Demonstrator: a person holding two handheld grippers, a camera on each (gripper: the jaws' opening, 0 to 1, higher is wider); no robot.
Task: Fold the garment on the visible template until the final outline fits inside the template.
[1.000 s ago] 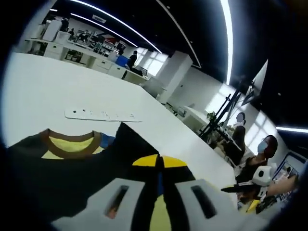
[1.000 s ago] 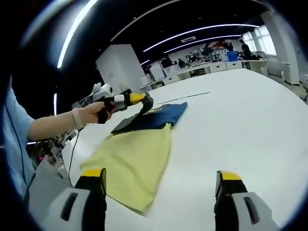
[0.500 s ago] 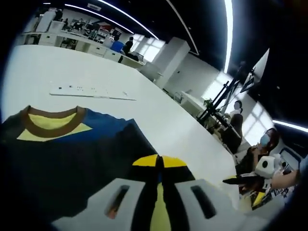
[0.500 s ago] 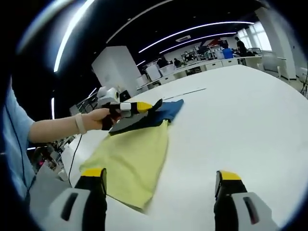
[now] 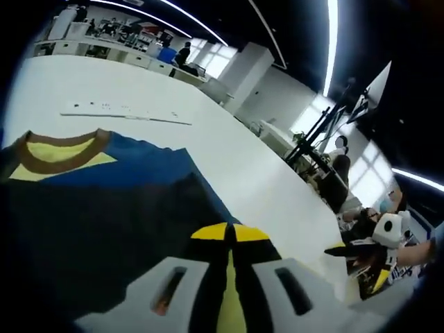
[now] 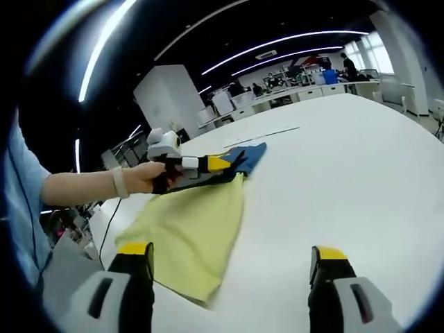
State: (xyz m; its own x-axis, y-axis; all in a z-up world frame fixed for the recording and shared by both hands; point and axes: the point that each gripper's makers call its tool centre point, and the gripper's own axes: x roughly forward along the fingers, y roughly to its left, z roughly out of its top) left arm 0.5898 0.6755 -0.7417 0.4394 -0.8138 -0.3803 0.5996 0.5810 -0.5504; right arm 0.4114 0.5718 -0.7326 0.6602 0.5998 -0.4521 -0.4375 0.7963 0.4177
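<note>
The garment lies on the white table (image 6: 347, 173). Its pale yellow side (image 6: 194, 229) faces up in the right gripper view; its dark blue side (image 5: 104, 222) with a brown collar (image 5: 59, 142) spreads out in the left gripper view. My left gripper (image 5: 229, 232) is shut on a dark fold of the garment. A hand holds that same left gripper (image 6: 208, 164) low over the blue end. My right gripper (image 6: 229, 253) stands open above the yellow hem, holding nothing, and the right gripper (image 5: 364, 258) appears again at the far right.
A thin white strip with marks (image 5: 125, 111) lies on the table beyond the collar; the strip (image 6: 267, 134) is a faint line past the blue end. Seated people (image 5: 340, 180) and desks (image 5: 104, 52) surround the table. Bare tabletop extends right of the garment.
The left gripper has come down toward the table with its dark fold and tipped flatter, so the blue fabric now spreads wider. The right gripper has stayed in place, open.
</note>
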